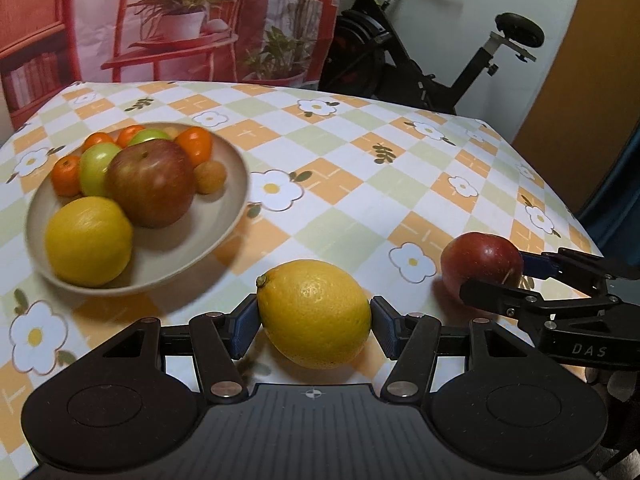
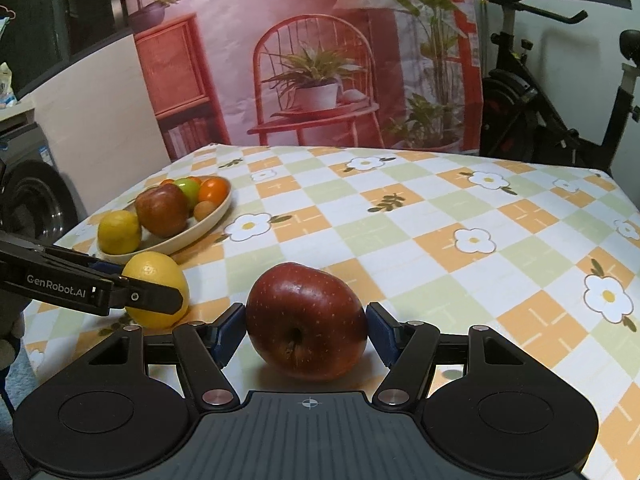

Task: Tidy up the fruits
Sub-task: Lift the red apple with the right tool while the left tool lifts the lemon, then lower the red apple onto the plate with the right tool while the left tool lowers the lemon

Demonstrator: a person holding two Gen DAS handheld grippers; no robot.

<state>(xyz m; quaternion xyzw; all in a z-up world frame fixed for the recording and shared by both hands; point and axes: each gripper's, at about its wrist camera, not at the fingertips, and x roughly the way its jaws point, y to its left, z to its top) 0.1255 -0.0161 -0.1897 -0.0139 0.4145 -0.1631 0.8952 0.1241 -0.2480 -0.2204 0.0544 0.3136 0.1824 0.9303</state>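
Observation:
My left gripper [image 1: 314, 320] is shut on a yellow lemon [image 1: 314, 314], its blue pads pressing both sides, just above the flowered tablecloth. To its right my right gripper [image 2: 306, 328] is shut on a dark red apple [image 2: 306, 322], stem end facing the camera. The same apple [image 1: 482, 262] shows at the right in the left wrist view, and the held lemon [image 2: 156, 280] at the left in the right wrist view. A beige plate [image 1: 224, 220] ahead and left holds another lemon [image 1: 88, 240], a big red apple [image 1: 150, 182], green fruits and small oranges.
The checked tablecloth [image 2: 400, 220] with white flowers covers the table; its right and far edges drop off. Behind hang a printed backdrop [image 2: 312, 52] and an exercise bike [image 1: 432, 56]. A washing machine [image 2: 32, 196] stands left of the table.

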